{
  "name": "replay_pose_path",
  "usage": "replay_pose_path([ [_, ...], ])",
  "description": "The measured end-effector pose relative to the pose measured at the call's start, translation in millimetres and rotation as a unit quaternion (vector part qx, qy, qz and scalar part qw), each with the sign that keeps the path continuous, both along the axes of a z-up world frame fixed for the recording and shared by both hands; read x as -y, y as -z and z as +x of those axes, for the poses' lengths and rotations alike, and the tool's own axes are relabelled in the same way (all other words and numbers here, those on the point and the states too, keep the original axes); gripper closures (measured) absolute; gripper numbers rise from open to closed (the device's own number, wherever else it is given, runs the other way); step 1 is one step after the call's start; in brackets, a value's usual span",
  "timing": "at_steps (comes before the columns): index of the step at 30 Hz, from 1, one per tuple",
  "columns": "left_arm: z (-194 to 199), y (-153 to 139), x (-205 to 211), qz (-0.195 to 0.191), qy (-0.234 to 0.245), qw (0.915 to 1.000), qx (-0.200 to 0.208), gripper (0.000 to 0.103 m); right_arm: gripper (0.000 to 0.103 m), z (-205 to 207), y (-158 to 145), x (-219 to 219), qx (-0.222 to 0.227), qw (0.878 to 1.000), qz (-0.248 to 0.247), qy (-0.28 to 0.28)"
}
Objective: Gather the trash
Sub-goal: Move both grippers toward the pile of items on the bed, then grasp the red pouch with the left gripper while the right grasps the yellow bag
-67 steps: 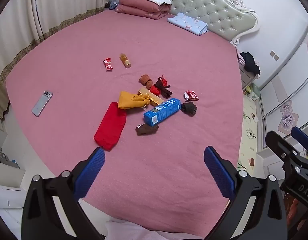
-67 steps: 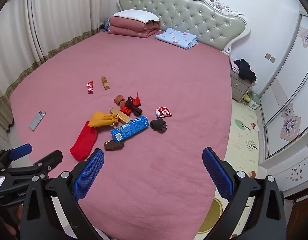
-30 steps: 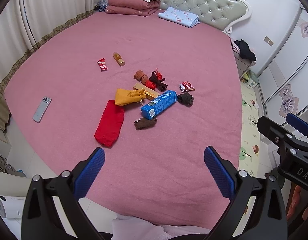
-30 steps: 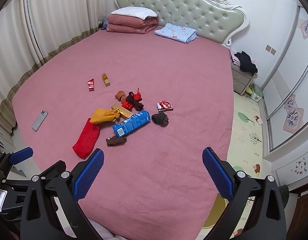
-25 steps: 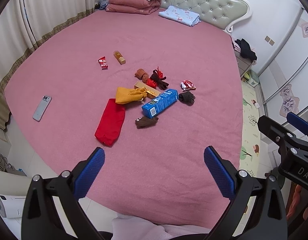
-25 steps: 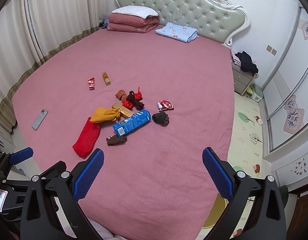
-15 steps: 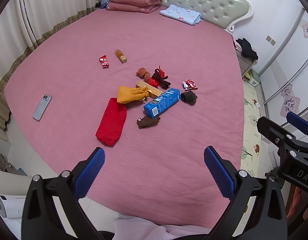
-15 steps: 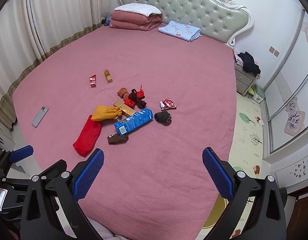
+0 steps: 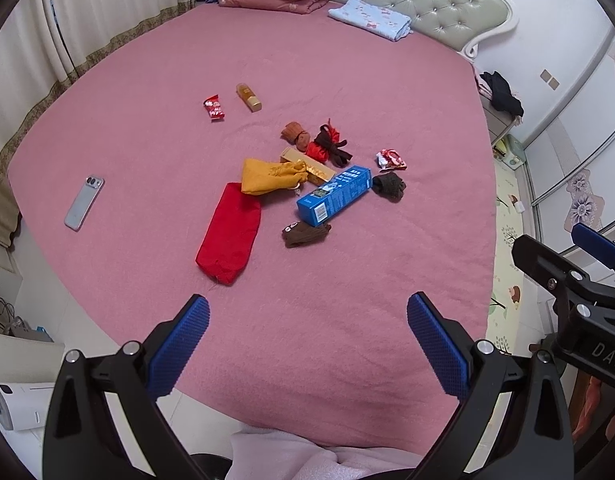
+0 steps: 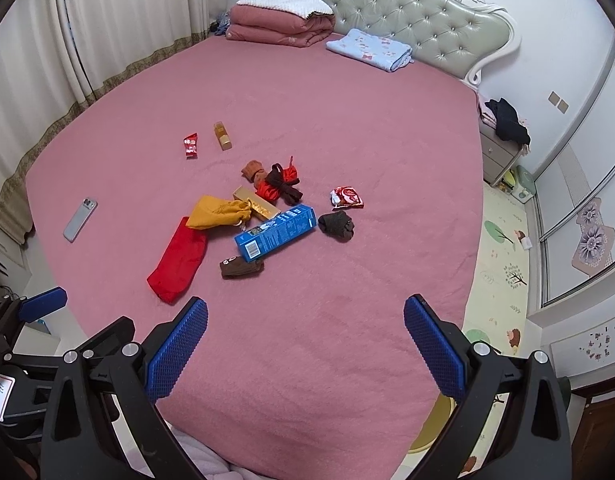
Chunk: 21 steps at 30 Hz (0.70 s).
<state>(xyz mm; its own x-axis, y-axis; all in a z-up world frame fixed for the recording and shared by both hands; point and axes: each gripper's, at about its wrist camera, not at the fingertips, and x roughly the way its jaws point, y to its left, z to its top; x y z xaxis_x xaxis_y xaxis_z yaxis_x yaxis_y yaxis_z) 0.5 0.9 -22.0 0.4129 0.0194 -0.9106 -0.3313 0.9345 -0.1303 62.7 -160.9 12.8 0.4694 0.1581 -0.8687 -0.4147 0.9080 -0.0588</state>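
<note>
Both grippers, left gripper [image 9: 307, 320] and right gripper [image 10: 305, 320], hang wide open and empty over the near edge of the pink bedspread [image 9: 347, 280]. Trash sits mid-bed: the long blue cardboard box [image 9: 334, 195], with a crumpled red-and-white snack wrapper [image 9: 391, 159] just beyond it. Socks touching the box could easily get snagged by mistake.

Gold box [image 9: 307, 165] partly under yellow pouch [image 9: 267, 176].
</note>
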Motion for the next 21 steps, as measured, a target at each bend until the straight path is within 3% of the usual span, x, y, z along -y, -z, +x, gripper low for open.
replay_pose_path([
  [9,2.7,29.2,-35.0,-0.004,-0.032,0.9991,-0.027,0.004,0.009,9.4,28.5,-16.7,-0.032,0.999,0.002,-0.01],
  [21,29.3,96.5,-77.4,-0.004,-0.035,0.9967,-0.073,0.004,0.009,36.9,92.8,-54.4,-0.095,0.995,0.012,-0.025],
])
